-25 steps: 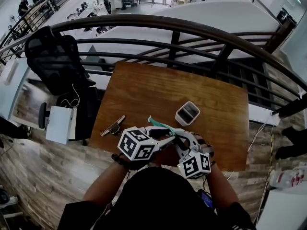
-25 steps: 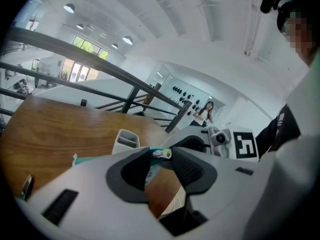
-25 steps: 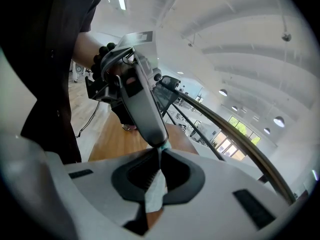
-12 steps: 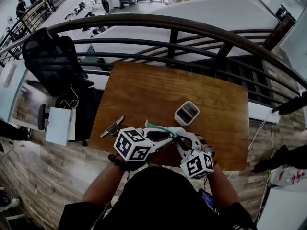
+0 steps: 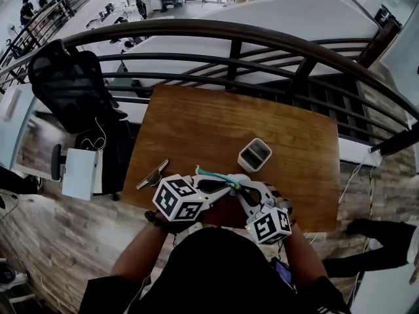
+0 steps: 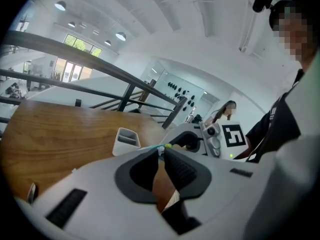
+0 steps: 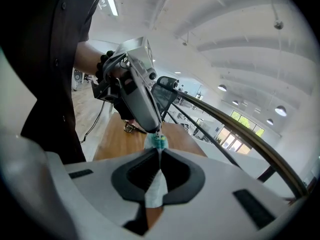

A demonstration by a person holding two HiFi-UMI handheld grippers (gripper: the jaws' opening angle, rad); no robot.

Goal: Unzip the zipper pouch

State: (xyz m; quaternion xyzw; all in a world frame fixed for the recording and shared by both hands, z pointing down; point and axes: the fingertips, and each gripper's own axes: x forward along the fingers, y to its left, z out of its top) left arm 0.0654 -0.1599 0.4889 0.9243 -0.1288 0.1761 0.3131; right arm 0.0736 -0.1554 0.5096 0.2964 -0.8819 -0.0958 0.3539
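A small white zipper pouch (image 7: 156, 184) with a teal zipper (image 5: 215, 174) hangs between both grippers above the table's front edge. My right gripper (image 7: 159, 155) is shut on the pouch's white cloth, just behind the teal zipper end (image 7: 159, 142). My left gripper (image 6: 161, 153) faces it from the other side. Its jaws have just been closing, and the tips now pinch the small white zipper pull (image 6: 160, 148). In the head view the left gripper (image 5: 230, 184) and right gripper (image 5: 243, 190) meet tip to tip, hiding most of the pouch.
A white two-slot holder (image 5: 255, 154) stands on the wooden table (image 5: 209, 120) beyond the grippers. A metal clip (image 5: 154, 173) lies at the left front. A dark railing (image 5: 229, 51) curves behind the table, and a black chair (image 5: 72, 77) stands to the left.
The left gripper's jaws have narrowed onto the zipper's end. Both hands have stayed where they were, and the right grip is unchanged.
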